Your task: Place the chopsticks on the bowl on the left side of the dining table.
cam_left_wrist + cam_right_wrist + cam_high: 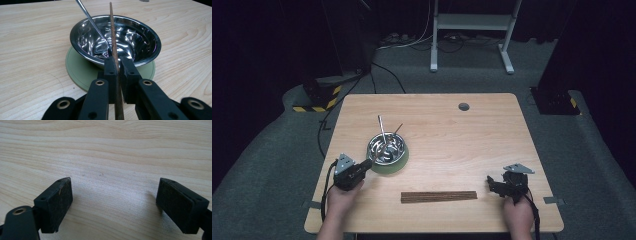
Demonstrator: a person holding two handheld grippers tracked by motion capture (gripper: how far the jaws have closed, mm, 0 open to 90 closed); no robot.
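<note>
Wooden table (492, 150), wide and pale, carrying everything in the work. Near its left side, a green round mat (398, 164) with a steel bowl (388, 148) sitting on top. In the bowl, a metal spoon (382, 129), handle leaning up and away over the far rim, and beside it a dark chopstick (113, 37) angled in over the near rim. Near the front edge of the table, between the two hands, a bundle of chopsticks (439, 196) lying flat, well apart from the bowl.

Left hand-held gripper (365, 165) just beside the mat, jaws clenched on that one chopstick; from the left gripper view, stick pinched between the black pads (110, 72), running forward over the bowl's rim and down toward its inside. Whether the tip touches the bottom: cannot tell.

Right hand-held gripper (493, 185) near the right end of the bundle, low over bare wood, jaws spread wide with nothing between them.

Judged progress: early. One chopstick nearly delivered but not yet let go; most of the bundle untouched on the table. Left to do, probably: release into the bowl, then fetch the others one at a time.
</note>
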